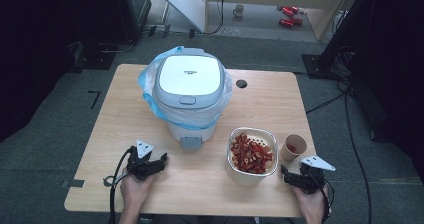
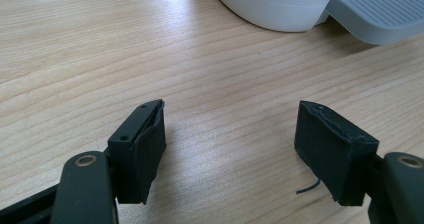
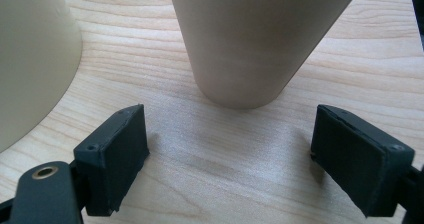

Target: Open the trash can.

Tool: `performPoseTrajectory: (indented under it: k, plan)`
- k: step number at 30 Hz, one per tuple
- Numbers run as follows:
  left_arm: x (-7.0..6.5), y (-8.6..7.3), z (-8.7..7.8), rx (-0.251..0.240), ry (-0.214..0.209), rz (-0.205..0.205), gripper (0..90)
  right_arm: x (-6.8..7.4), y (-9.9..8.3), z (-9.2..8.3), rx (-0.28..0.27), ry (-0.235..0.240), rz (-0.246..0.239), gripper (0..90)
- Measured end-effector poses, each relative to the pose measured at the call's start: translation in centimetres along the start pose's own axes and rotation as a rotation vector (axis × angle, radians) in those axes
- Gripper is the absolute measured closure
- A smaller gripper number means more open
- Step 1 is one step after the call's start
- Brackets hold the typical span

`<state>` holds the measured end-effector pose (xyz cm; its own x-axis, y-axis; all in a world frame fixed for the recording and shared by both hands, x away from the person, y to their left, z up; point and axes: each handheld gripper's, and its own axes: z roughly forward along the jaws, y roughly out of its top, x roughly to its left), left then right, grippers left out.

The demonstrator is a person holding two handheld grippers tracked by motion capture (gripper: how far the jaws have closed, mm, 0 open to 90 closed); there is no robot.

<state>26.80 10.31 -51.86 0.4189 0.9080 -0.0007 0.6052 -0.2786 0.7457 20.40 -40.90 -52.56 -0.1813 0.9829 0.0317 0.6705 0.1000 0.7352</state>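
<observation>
Right gripper (image 3: 227,154): jaws spread wide, nothing between them, resting low at the table's near right corner.
Paper cup (image 3: 255,39): upright on the table (image 1: 200,184), straight ahead of the right jaws, just beyond their tips and apart from them; its long axis is vertical.
Bowl of red slices (image 1: 251,155): just left of the cup, between the two hands.
Left gripper (image 2: 230,149): jaws spread, empty, facing the pedal bin (image 1: 189,91).
Nearer hand: the right one, so the cup looks like its pick.
</observation>
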Motion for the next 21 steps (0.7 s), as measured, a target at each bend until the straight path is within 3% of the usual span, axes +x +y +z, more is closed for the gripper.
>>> performPoseTrajectory:
  k: [10,21]
  plan:
    - [-0.01,-0.05,-0.08,-0.001,-0.009,0.010,29.5,0.00,0.00,-0.01,-0.002,-0.003,0.001,15.7]
    - [-0.79,0.12,-0.63,-0.055,-0.098,-0.003,34.5,0.00,-0.01,-0.02,-0.002,-0.004,0.002,16.1]
